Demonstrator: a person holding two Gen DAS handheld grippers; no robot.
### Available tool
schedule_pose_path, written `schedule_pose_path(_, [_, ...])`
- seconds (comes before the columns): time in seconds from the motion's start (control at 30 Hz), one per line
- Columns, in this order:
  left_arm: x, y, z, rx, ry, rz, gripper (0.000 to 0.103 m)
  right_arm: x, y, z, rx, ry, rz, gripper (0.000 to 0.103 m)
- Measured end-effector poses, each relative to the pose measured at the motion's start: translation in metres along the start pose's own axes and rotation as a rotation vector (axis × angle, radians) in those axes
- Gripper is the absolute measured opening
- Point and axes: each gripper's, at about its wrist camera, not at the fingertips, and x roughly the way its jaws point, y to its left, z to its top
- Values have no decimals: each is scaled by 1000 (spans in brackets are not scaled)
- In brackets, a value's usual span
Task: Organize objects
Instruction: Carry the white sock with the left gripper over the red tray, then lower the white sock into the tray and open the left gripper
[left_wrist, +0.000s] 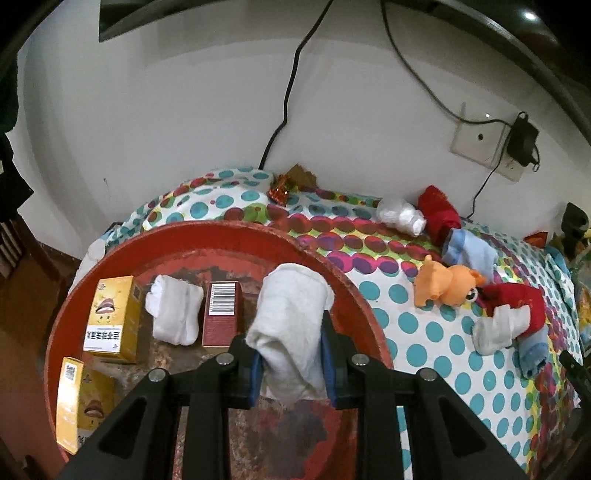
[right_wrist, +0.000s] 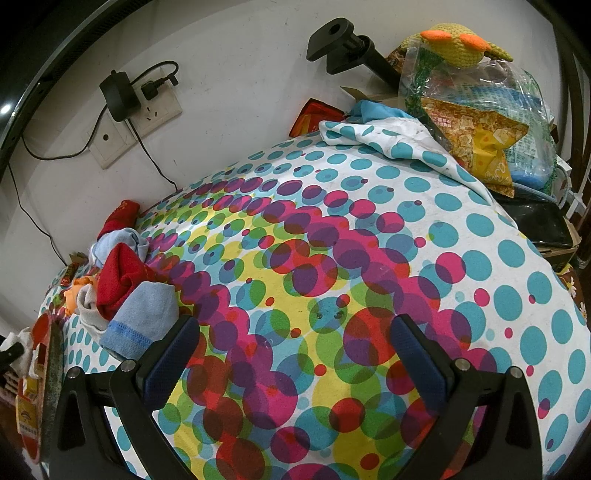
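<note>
While the left tool (left_wrist: 291, 363) pinches a rolled white cloth (left_wrist: 290, 325) between its blue pads, the roll stands nearly upright over the red round tray (left_wrist: 343, 273), near the tray's right rim. Inside the tray lie another folded white cloth (left_wrist: 173, 314), a dark red box (left_wrist: 222, 314) with a barcode just beside it, and two yellow boxes (left_wrist: 112, 319) along the left edge, one nearer the camera than the other. On the polka-dot cloth (left_wrist: 424, 332) covering the counter to the right of the tray sits an orange plush toy (left_wrist: 443, 286), touching a heap of red, grey and light blue socks (left_wrist: 513, 325). Farther back, near the wall, lie a white bundle (left_wrist: 400, 214), a red roll (left_wrist: 439, 212) and a light blue piece (left_wrist: 467, 253), close together. The right tool (right_wrist: 295, 354) hangs over the dotted cloth with its fingers spread wide and nothing between them; a light blue sock (right_wrist: 142, 319) of the same heap lies just beside its left finger. A charger (right_wrist: 120, 96) sits plugged into the wall socket.
</note>
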Motion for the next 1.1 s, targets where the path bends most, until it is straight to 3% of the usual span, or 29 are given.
schedule_pose_path(0.4, [40, -4, 7, -16, 80, 33, 26, 0, 1, -1, 1, -2, -1, 103])
schedule_pose_path(0.8, [59, -4, 7, -43, 109, 40, 26, 0, 0, -1, 1, -1, -2, 103])
schedule_pose_path(0.93, [62, -5, 7, -42, 118, 41, 36, 0, 0, 0, 1, -1, -1, 103])
schedule_pose_path(1.1, [45, 1, 11, -76, 64, 24, 45, 0, 0, 0, 0, 1, 0, 103])
